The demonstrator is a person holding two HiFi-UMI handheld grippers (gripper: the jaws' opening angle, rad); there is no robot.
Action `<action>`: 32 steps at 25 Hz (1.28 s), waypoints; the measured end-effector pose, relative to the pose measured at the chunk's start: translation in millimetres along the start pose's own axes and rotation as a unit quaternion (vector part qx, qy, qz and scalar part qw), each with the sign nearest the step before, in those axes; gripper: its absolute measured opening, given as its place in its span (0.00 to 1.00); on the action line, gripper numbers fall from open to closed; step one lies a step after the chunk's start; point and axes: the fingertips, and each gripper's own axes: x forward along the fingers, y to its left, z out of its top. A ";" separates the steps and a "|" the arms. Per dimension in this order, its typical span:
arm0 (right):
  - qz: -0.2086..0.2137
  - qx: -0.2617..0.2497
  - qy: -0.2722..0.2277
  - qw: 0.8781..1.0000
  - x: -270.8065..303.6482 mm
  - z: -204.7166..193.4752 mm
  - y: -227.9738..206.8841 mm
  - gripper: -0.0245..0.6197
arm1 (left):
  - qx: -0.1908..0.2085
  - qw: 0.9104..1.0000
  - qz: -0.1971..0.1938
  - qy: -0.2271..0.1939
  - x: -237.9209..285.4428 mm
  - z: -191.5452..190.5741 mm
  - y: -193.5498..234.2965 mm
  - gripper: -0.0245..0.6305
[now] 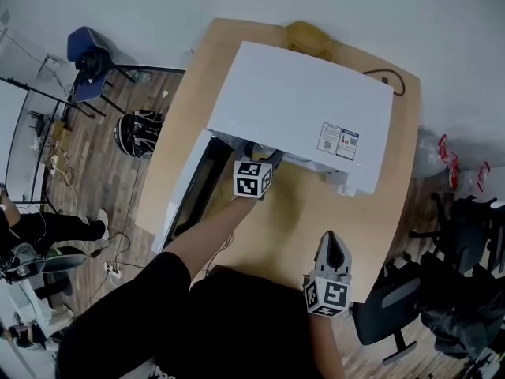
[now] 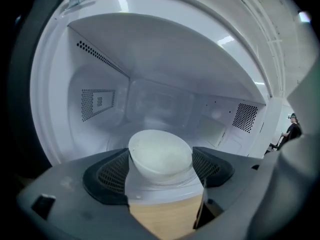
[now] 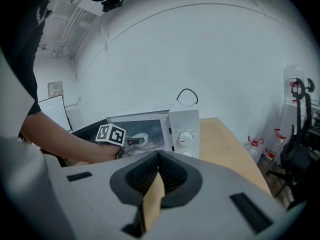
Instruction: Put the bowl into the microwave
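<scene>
A small white bowl (image 2: 160, 154) rests low over the glass turntable inside the open white microwave (image 1: 304, 109). Both pads of my left gripper (image 2: 160, 168) touch its sides, so the gripper is shut on the bowl at the mouth of the oven. In the head view the left gripper (image 1: 254, 163) reaches under the microwave's front edge, which hides the bowl. The right gripper view shows the bowl (image 3: 140, 139) inside the microwave (image 3: 185, 129). My right gripper (image 1: 333, 242) is shut and empty, near the table's front edge, well back from the microwave.
The microwave door (image 1: 193, 188) hangs open to the left, along the wooden table's (image 1: 347, 212) left side. A yellow object (image 1: 308, 34) and a black cable (image 1: 390, 77) lie behind the microwave. Black chairs (image 1: 394, 314) stand at the right, water bottles (image 1: 446, 156) beyond the table.
</scene>
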 end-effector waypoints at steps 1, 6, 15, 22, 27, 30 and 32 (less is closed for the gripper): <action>0.000 -0.001 0.001 1.000 -0.2 -0.8 -1.0 0.13 | 0.004 1.000 -0.002 0.001 3.3 1.3 -1.7 0.60; -0.001 0.002 0.001 1.000 3.5 -0.7 -6.8 0.13 | 0.022 1.000 -0.008 0.006 25.3 10.5 -9.3 0.60; -0.002 -0.002 0.004 1.000 7.0 0.4 -14.4 0.13 | 0.009 1.000 0.000 -0.020 45.9 20.4 -7.5 0.60; -0.004 -0.007 0.007 1.000 3.4 -0.6 -12.5 0.13 | 0.006 1.000 0.001 -0.027 33.5 16.1 -4.5 0.60; -0.001 -0.016 -0.010 1.000 -2.0 10.4 -1.7 0.13 | -0.007 1.000 0.002 -0.030 9.7 17.5 -0.3 0.60; -0.001 -0.020 -0.020 1.000 -12.3 12.4 9.0 0.13 | -0.013 1.000 0.002 -0.027 -15.3 17.5 2.5 0.60; -0.001 -0.023 -0.027 0.999 -21.8 12.9 17.7 0.13 | -0.012 1.000 0.000 -0.026 -37.7 16.1 2.8 0.60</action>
